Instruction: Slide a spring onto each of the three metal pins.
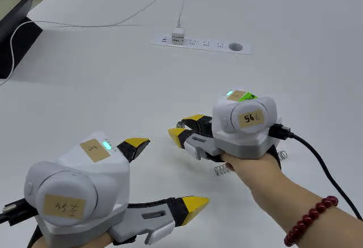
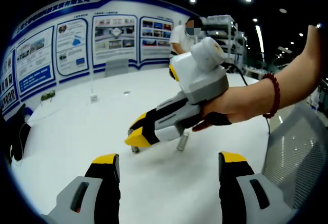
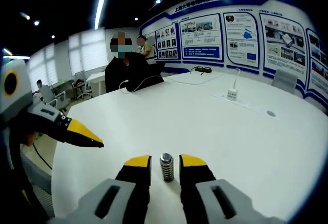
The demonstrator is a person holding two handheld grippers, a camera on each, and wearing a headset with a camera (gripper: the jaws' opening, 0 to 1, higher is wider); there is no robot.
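A short metal pin with a spring coiled round it [image 3: 166, 167] stands upright on the white table [image 1: 113, 89], between my right gripper's [image 3: 165, 161] yellow tips. A thin gap shows on each side of it, so the jaws stand narrowly open. The right gripper [image 1: 186, 126] points left, low over the table. Two loose springs lie by that hand, one [image 1: 223, 169] under the wrist and one [image 1: 282, 155] to its right. My left gripper [image 1: 165, 173] hovers wide open and empty at the near left. From the left gripper [image 2: 169, 162], the pin [image 2: 135, 148] shows under the right gripper's tip, with a spring [image 2: 183, 142] behind.
A white power strip [image 1: 201, 43] with a plugged charger [image 1: 178, 35] and cable lies at the far middle of the table. A dark object [image 1: 14, 32] sits at the far left edge. A person [image 3: 128, 65] sits beyond the table. A mesh chair [image 2: 294, 157] stands beside the bench.
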